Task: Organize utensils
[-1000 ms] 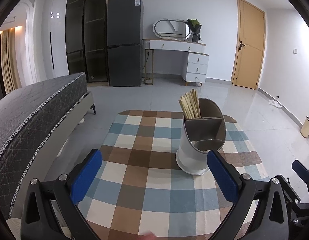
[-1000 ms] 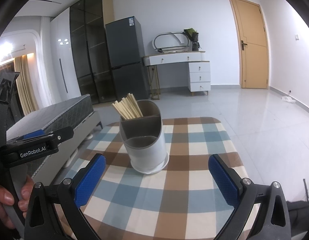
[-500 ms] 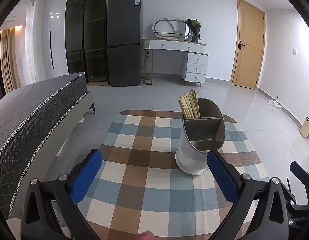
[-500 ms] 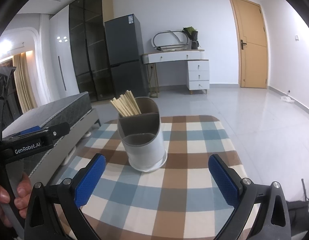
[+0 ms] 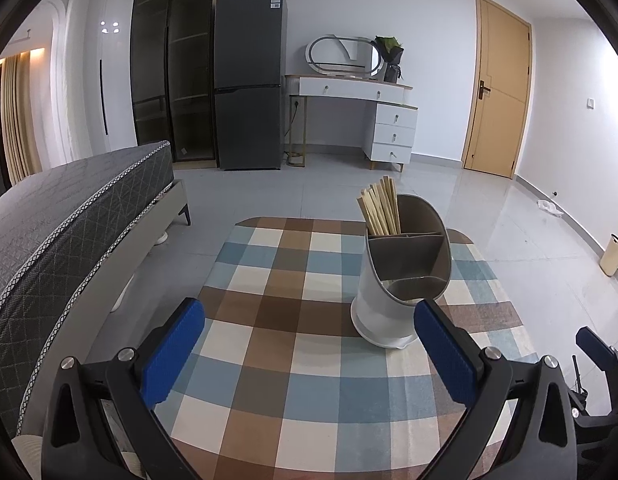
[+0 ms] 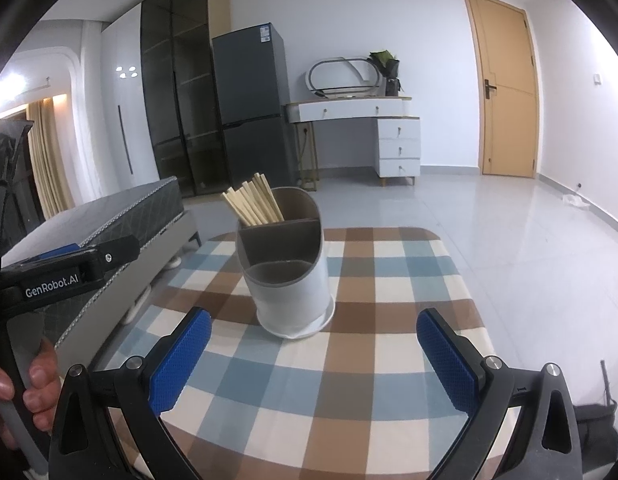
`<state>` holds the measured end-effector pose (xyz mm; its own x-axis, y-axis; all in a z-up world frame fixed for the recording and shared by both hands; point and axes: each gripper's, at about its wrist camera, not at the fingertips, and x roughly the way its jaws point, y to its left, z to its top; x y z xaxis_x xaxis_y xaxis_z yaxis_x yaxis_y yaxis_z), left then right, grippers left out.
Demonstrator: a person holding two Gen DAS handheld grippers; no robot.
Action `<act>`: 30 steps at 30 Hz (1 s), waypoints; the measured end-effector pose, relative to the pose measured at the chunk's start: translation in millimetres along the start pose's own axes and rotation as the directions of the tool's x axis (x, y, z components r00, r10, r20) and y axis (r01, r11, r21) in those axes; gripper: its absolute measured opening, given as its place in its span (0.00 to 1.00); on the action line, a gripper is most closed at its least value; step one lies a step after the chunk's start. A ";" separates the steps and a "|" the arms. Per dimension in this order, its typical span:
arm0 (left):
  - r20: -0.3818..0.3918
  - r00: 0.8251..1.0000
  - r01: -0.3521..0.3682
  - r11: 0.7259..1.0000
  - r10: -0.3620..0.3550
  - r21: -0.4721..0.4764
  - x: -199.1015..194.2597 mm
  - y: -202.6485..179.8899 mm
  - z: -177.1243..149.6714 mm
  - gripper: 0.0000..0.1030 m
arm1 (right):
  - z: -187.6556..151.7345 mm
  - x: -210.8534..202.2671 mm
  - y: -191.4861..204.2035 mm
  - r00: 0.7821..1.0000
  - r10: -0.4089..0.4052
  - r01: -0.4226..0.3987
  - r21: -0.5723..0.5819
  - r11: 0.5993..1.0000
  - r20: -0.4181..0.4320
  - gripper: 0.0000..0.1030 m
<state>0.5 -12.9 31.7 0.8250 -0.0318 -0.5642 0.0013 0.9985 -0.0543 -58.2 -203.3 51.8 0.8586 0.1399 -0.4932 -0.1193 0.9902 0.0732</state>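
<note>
Left wrist view shows my left gripper [image 5: 309, 352] spread wide and empty, like my right gripper [image 6: 313, 352]; the chopsticks [image 5: 380, 211] already stand in the holder [image 5: 403, 276] on the checked table [image 5: 269, 360], so I judge the sorting finished

Bright, even light (fisheye-warped edges), sharp pics

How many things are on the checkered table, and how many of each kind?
White and grey plastic utensil holder: 1
Bundle of pale wooden chopsticks, standing in the holder's back compartment: 1 (single sticks too bunched to count)
Total: 2, on the checked tablecloth
</note>
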 end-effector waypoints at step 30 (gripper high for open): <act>-0.021 1.000 -0.009 1.000 0.008 -0.011 2.4 2.4 -0.9 0.99 | 0.8 0.2 0.9 1.000 -0.006 0.006 -0.003 1.000 -0.006 1.00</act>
<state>1.9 -10.5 29.4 0.8131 -0.0242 -0.5817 -0.0119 0.9982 -0.0582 -57.8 -202.4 52.5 0.8565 0.1339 -0.4984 -0.1156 0.9910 0.0676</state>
